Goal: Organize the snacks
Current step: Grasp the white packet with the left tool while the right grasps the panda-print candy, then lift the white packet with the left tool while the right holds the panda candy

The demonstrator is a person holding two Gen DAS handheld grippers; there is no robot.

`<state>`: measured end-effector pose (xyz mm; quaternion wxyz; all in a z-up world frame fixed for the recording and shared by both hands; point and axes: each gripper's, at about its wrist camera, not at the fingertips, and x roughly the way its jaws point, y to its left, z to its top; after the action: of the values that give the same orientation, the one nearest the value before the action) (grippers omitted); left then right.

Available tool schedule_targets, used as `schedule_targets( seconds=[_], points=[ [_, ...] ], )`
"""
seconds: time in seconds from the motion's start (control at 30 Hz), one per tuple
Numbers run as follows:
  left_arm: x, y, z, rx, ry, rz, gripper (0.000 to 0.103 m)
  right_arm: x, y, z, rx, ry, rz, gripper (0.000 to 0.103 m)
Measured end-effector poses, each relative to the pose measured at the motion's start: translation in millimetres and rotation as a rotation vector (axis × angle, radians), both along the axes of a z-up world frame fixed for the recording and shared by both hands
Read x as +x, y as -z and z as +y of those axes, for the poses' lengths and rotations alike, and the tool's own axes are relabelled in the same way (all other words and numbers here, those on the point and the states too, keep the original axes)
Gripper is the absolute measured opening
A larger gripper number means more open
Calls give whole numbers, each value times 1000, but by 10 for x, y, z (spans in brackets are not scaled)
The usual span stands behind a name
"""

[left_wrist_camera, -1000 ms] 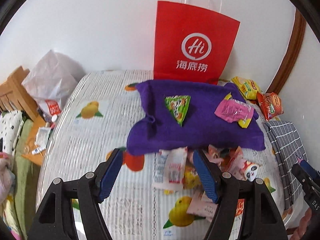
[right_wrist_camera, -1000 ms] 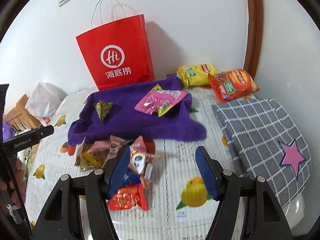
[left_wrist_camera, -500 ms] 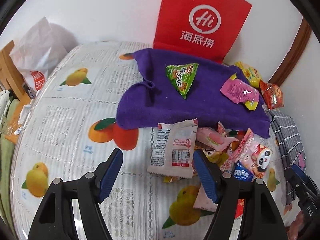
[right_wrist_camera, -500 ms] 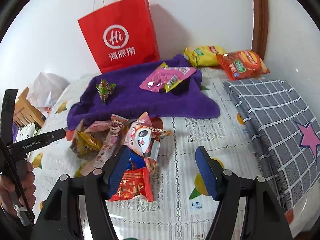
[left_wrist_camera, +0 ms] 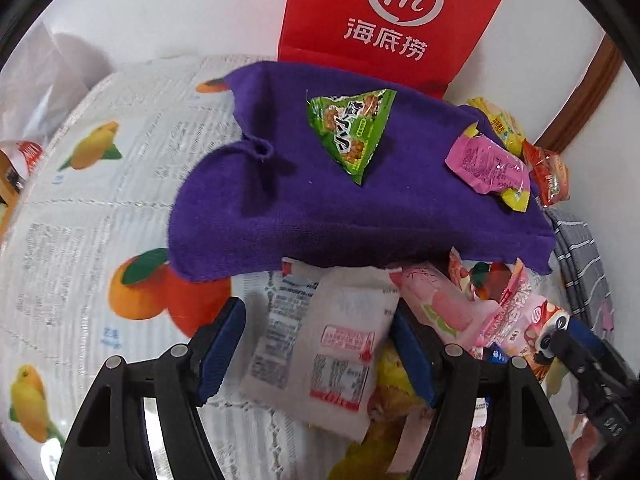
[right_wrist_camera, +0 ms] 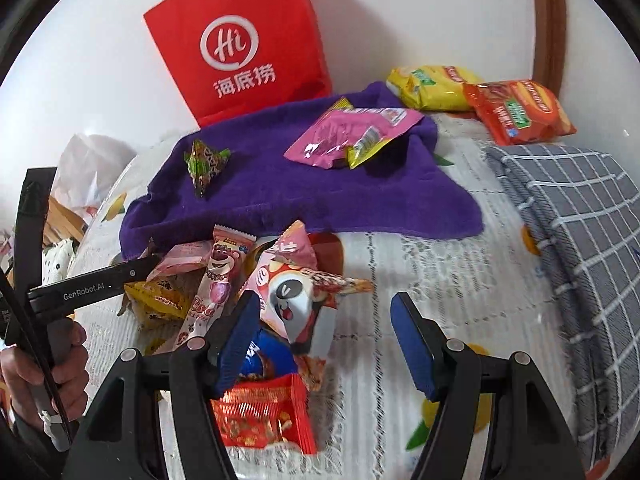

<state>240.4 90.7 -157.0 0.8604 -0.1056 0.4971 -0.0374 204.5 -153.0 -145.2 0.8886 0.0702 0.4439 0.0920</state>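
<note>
the left gripper (left_wrist_camera: 316, 344) is released, its 2 blue-padded jaws spread wide at the bottom of the left wrist view, with a white snack packet (left_wrist_camera: 320, 356) lying flat on the tablecloth between them; whether a pad touches it cannot be told. just right of that packet a pink wrapper (left_wrist_camera: 436, 300) and a panda-print packet (left_wrist_camera: 536, 328) crowd against the right jaw. above them, in the frame's middle, a purple towel (left_wrist_camera: 320, 216) overhangs the top edge of the white packet and carries a green triangular snack (left_wrist_camera: 352, 132) and a pink pouch (left_wrist_camera: 484, 164) at the right. a red paper bag (left_wrist_camera: 396, 20) stands behind the towel at the top.

the right gripper (right_wrist_camera: 324, 340) is also released, jaws apart at the bottom of the right wrist view. the snack pile (right_wrist_camera: 224, 292) sits left of centre, in front of the towel's near edge, with the panda packet against the left jaw and a red packet (right_wrist_camera: 260, 416) under it. bare fruit-print tablecloth (right_wrist_camera: 420, 272) lies between the jaws. a yellow bag (right_wrist_camera: 432, 84) and an orange bag (right_wrist_camera: 520, 112) rest at the upper right, beside a grey checked cushion (right_wrist_camera: 580, 220).
</note>
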Motion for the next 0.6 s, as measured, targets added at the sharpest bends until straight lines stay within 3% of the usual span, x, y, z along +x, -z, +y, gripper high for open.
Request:
schedule_targets(
  seconds=[0.1, 0.3, 0.37, 0.6],
  points=[
    [24, 59, 41, -42, -2, 4, 71, 93, 77, 70, -3, -3, 23, 67],
    [-35, 69, 22, -33, 23, -21, 70, 237, 167, 179, 10, -10, 38, 66],
    [-68, 61, 36, -43, 27, -21, 67, 226, 150, 201, 9, -16, 18, 51],
    [-204, 22, 86, -27, 18, -17, 56, 78, -14, 166, -8, -3, -43, 44]
  ],
)
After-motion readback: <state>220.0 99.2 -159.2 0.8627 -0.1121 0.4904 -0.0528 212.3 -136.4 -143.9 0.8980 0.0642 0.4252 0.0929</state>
